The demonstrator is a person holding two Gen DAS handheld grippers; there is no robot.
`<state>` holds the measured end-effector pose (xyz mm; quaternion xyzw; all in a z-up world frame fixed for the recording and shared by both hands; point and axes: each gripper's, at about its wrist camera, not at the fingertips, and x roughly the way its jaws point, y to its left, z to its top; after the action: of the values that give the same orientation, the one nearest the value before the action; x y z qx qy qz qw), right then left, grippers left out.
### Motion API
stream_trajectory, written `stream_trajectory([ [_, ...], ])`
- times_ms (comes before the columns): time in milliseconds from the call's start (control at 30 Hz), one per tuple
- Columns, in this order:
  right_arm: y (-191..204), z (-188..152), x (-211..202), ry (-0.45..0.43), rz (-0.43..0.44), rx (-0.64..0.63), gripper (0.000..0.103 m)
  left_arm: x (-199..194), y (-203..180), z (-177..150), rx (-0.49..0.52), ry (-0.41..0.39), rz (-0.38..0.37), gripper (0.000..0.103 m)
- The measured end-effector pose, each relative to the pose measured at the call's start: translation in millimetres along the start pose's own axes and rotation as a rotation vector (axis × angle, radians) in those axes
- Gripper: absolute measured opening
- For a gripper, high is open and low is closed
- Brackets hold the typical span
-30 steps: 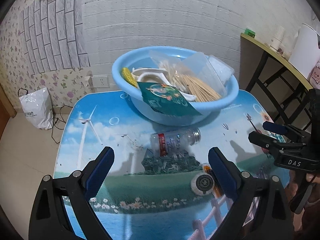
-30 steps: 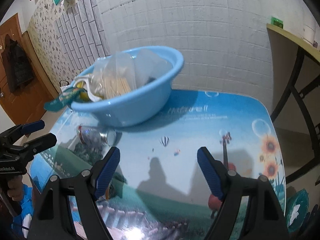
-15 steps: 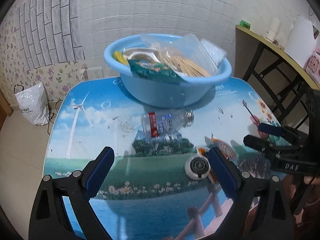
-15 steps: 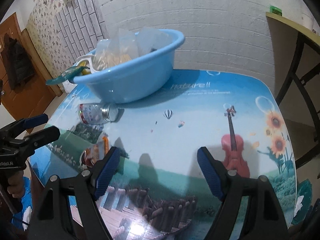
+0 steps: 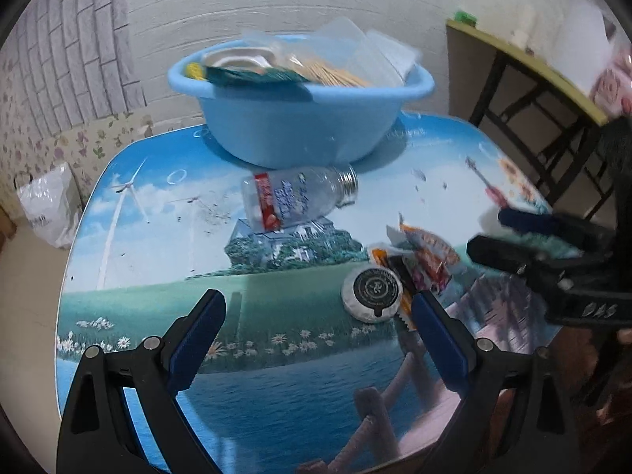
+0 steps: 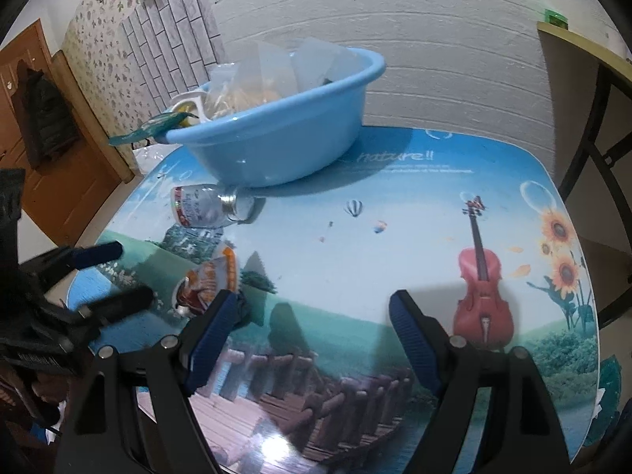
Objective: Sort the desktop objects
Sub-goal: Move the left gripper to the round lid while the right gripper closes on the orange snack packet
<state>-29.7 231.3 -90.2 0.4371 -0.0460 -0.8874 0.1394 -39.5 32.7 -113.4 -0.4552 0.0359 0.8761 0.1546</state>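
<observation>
Left wrist view: a blue basin at the far side of a picture-printed table already holds several sorted items, among them a clear bag of wooden sticks, a green packet draped at its rim and a white dish, while three things wait on the tabletop. A clear, capless bottle lies on its side just in front of the basin; nearer and to the right sit a round white puck with a black label and, touching it, an orange snack wrapper. By the look of it the sorting is well along, with these three pieces left.

The left gripper hangs over the near part of the table, jaws released and nothing between them, the puck just beside its right finger. The right gripper, seen from its own camera, is likewise spread wide and empty above bare tabletop, with the wrapper just off its left finger.

Room to move looks generous: the middle and right of the table are bare, and the path from the loose items to the basin is blocked only by the bottle. The puck and wrapper lie toward the near right edge, between the two tools, so crowding there is the likeliest snag
</observation>
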Motion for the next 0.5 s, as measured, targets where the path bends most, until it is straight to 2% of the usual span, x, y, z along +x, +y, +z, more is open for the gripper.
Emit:
stream_trajectory([
  [233,9.5,2.4,0.9,-0.001,0.04,-0.025,0.08,16.3,-6.8,-1.8,0.024,0.029,-0.008,0.093],
  [267,10.4,2.4,1.6,0.002,0.044,-0.029,0.08,17.9,-6.3,-1.7,0.023,0.033,-0.014,0.084],
  [333,13.0,2.6,3.4,0.005,0.053,-0.037,0.08,19.7,-7.7,-0.5,0.042,0.026,-0.008,0.073],
  [400,15.7,3.4,4.9,0.007,0.06,-0.042,0.08,19.8,-8.6,0.5,0.054,0.013,0.0,0.055],
  [500,19.9,5.3,7.9,0.014,0.074,-0.044,0.08,19.0,-3.6,2.4,0.041,0.008,-0.007,0.036],
])
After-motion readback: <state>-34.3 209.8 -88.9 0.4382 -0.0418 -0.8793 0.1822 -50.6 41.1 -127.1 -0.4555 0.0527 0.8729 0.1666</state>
